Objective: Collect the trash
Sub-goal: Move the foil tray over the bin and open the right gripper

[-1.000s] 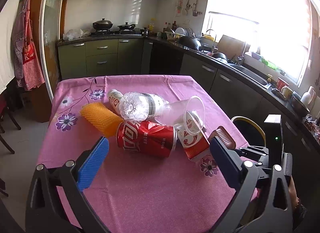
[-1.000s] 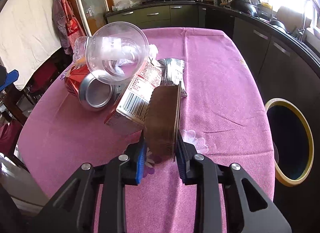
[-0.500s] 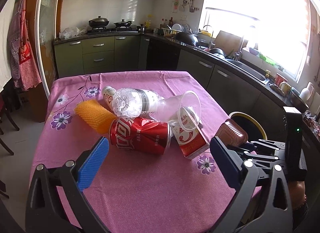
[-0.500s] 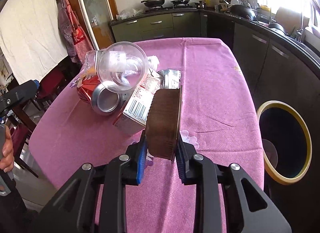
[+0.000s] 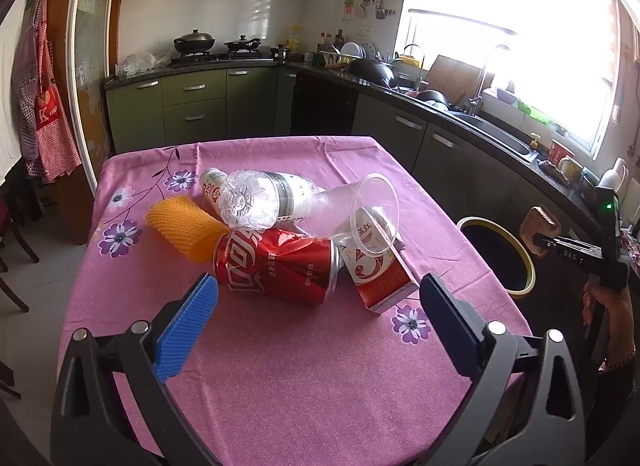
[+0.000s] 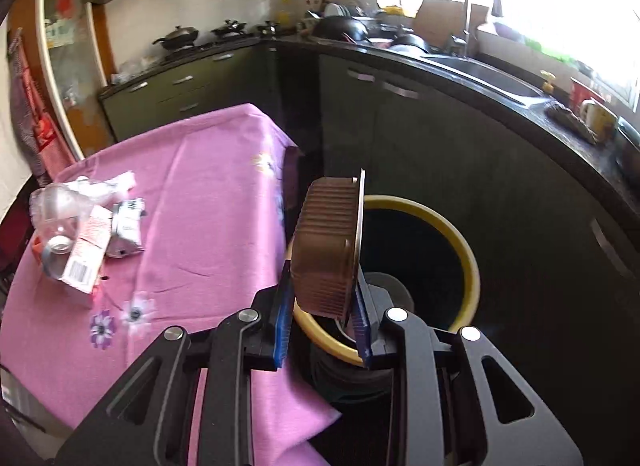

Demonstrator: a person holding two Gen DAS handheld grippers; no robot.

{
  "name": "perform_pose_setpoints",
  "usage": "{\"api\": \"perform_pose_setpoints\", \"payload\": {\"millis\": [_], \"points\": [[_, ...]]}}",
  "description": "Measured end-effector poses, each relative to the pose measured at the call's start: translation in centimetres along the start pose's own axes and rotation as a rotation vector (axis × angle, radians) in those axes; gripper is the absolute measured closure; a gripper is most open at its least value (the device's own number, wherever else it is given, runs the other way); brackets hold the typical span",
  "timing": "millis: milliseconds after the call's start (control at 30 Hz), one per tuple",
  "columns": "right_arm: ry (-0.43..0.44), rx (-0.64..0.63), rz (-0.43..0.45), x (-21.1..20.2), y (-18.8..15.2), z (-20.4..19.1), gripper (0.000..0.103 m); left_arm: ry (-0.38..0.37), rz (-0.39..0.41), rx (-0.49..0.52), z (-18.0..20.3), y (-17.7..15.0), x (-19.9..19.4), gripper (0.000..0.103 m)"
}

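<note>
My right gripper [image 6: 322, 298] is shut on a brown ribbed plastic tray [image 6: 326, 246], held on edge over the yellow-rimmed black bin [image 6: 468, 262] beside the table. From the left wrist view the same tray [image 5: 538, 227] hangs past the bin [image 5: 528, 266], off the table's right edge. My left gripper [image 5: 318, 314] stands open above the pink tablecloth [image 5: 280, 370], short of a pile: red cola can [image 5: 276, 266], clear bottle [image 5: 260, 201], clear cup [image 5: 374, 213], red-white carton [image 5: 378, 274], orange foam net [image 5: 184, 227].
Dark kitchen cabinets and a sink counter [image 6: 500, 77] run behind the bin. A person's hand [image 5: 608, 306] holds the right gripper's handle. A red apron [image 5: 44, 113] hangs at the left by a chair. A crumpled wrapper [image 6: 126, 225] lies beside the carton [image 6: 86, 258].
My right gripper has swung right with the brown tray, off the table to above the bin, rolling somewhat. The left gripper has stayed nearly still and open.
</note>
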State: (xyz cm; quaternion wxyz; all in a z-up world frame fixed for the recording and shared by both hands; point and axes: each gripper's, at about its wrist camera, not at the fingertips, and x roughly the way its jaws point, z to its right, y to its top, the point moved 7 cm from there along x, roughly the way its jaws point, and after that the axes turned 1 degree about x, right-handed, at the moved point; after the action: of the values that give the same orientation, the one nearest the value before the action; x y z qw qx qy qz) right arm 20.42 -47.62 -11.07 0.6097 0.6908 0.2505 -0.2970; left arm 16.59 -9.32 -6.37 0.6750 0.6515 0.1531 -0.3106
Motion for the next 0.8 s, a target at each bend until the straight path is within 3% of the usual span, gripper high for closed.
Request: {"api": "perform_pose_setpoints", "payload": {"millis": [267,533,567,633,800], "points": [[-0.094,0.048,-0.134,7.2,-0.2,5.8,0.077,0.001,-0.013,0.023,0.9,0.0,0.5,0.007],[-0.141,0.069,-0.214,12.7,-0.4,7.2,0.076,0.022,-0.027,0.016,0.1,0.0,0.9,0.007],[-0.147,0.071,-0.227,13.1,-0.5,7.3,0.069,0.022,-0.027,0.015,0.0,0.0,0.9,0.007],[-0.170,0.070,-0.220,13.5,-0.6,7.4,0.057,0.023,-0.028,0.014,0.0,0.1,1.0,0.007],[-0.182,0.040,-0.141,10.7,-0.4,6.0,0.055,0.020,-0.033,0.021,0.3,0.2,1.3,0.007]]}}
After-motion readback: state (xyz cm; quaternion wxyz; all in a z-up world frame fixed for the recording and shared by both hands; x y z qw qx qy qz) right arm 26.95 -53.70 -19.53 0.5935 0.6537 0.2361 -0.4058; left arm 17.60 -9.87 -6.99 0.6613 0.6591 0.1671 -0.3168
